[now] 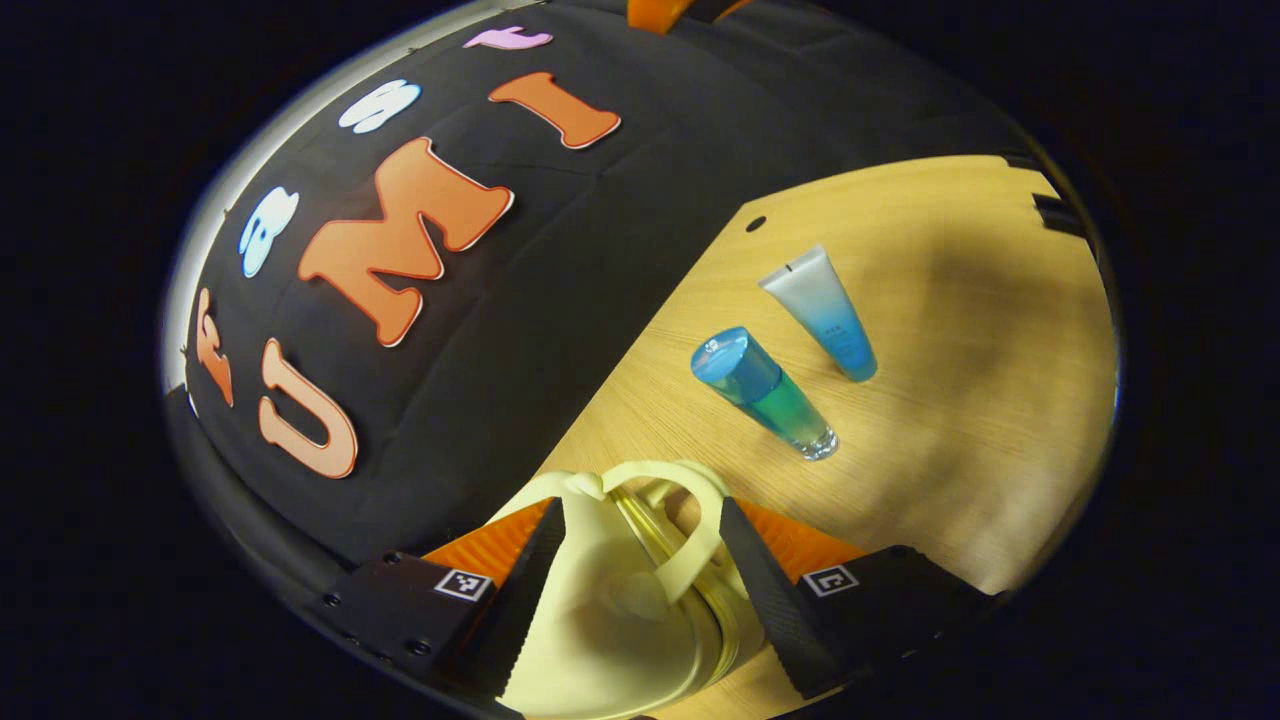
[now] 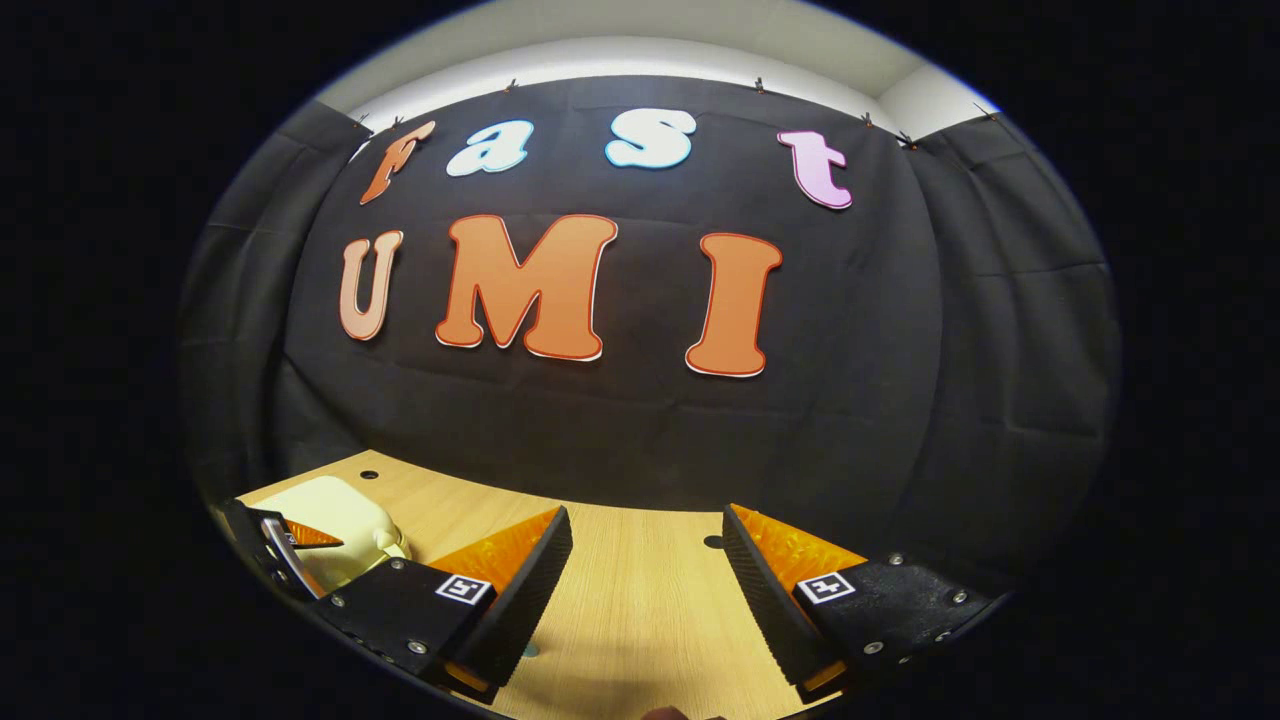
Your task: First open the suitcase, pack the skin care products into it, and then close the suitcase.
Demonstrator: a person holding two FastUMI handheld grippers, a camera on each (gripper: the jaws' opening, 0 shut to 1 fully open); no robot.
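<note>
Left gripper view: we see the left tool (image 1: 640,570) low over a small cream suitcase (image 1: 610,620), its fingers spread either side of the case's looped handle (image 1: 690,540). The fingers stand close to the case, but we cannot tell whether both press on it. The suitcase looks closed, with a pale gold seam running along its edge; its contents are hidden from us.

Beyond it on the tabletop (image 1: 960,440) lie two skin care products, just beside each other and not touching. The blue-green bottle (image 1: 765,393) lies on its side, its blue end toward the black cloth wall (image 1: 560,330) and its clear end toward the open tabletop. The white-to-blue tube (image 1: 822,312) lies roughly parallel to it, pale end toward the wall, blue end away.

The tabletop is light wood grain with a small dark hole near its far edge.

Right gripper view: the right tool (image 2: 645,570) hangs released above bare tabletop (image 2: 640,610), fingers wide apart with nothing between them. At far left we see the cream suitcase (image 2: 335,520) with the left tool at it. Above the black cloth wall (image 2: 900,400) a strip of pale room wall shows.
</note>
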